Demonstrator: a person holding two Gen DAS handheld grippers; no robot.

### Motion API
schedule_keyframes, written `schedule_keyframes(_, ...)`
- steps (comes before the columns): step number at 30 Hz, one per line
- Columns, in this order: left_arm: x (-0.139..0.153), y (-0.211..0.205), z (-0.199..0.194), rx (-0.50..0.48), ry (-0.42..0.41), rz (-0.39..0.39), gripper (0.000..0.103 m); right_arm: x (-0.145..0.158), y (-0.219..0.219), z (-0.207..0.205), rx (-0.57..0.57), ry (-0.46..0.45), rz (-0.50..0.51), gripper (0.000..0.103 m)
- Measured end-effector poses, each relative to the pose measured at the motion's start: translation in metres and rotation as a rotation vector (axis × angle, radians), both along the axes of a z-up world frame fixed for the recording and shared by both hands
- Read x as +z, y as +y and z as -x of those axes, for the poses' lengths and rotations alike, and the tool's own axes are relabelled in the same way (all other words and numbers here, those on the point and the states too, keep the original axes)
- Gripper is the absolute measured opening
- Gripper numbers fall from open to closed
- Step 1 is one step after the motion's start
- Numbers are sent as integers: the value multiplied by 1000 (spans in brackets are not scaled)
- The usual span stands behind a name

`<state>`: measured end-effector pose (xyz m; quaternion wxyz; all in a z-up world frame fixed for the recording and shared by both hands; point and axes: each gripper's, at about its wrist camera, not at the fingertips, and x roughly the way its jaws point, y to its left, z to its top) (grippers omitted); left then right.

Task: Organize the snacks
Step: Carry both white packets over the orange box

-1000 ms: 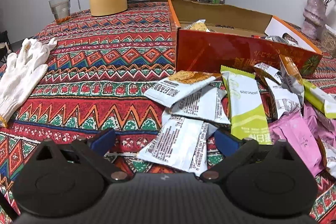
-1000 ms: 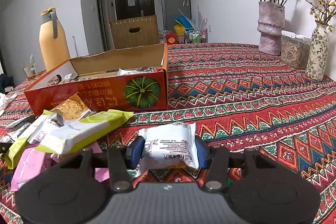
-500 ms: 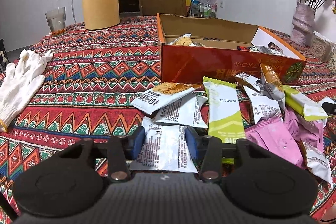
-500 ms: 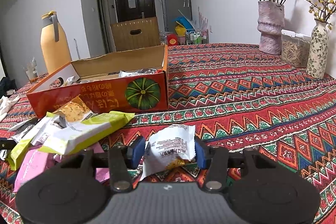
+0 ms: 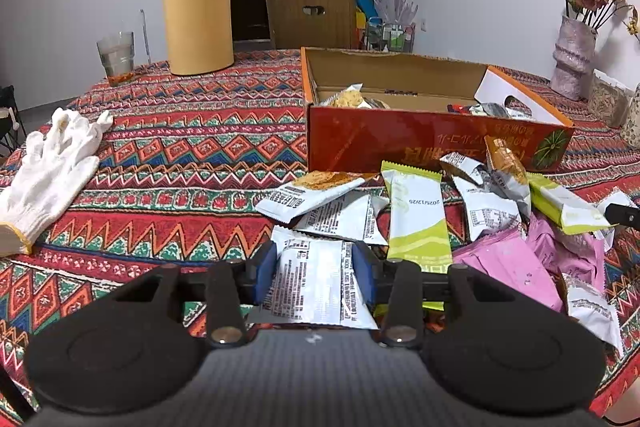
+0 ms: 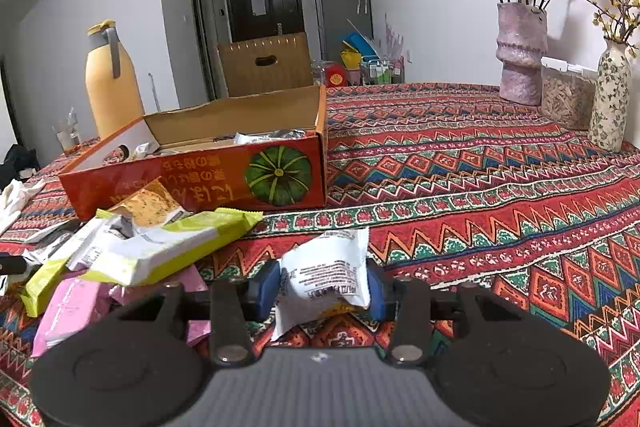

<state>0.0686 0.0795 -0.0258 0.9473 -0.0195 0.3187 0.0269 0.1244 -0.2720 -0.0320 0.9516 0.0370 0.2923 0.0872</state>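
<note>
An open orange cardboard box (image 5: 436, 143) with a few snacks inside stands on the patterned tablecloth; it also shows in the right wrist view (image 6: 192, 179). In front of it lies a pile of loose packets: white, lime-green (image 5: 418, 219) and pink (image 5: 516, 267). My left gripper (image 5: 316, 277) is shut on a white snack packet (image 5: 316, 283) and holds it just above the cloth. My right gripper (image 6: 324, 287) is shut on a small white snack packet (image 6: 328, 275), lifted and tilted, to the right of the pile (image 6: 132, 255).
A yellow thermos jug (image 5: 198, 3) and a glass (image 5: 116, 57) stand at the far left. White gloves (image 5: 48, 171) lie at the left. Two flower vases (image 6: 520, 55) and a clear jar (image 6: 566, 99) stand at the far right edge.
My left gripper went from open around the white packet to shut on it and lifted it slightly. My right gripper raised its packet, which tilted.
</note>
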Motion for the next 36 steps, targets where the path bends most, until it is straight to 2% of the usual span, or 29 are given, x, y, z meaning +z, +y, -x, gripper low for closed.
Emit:
schedule_keyframes(11, 19, -11, 9, 1, -70, 19, 42, 14, -3, 13, 4, -59, -25, 42)
schedule_keyframes(20, 41, -26, 3, -6, -146, 66, 42, 30, 7, 11, 28, -114, -56, 42)
schedule_keyframes(28, 63, -46, -18, -34, -203, 87, 42, 50, 22, -10, 61, -177, -79, 42)
schedule_keyframes(36, 80, -61, -53, -45, -248, 91, 42, 67, 37, -50, 89, -210, -100, 42)
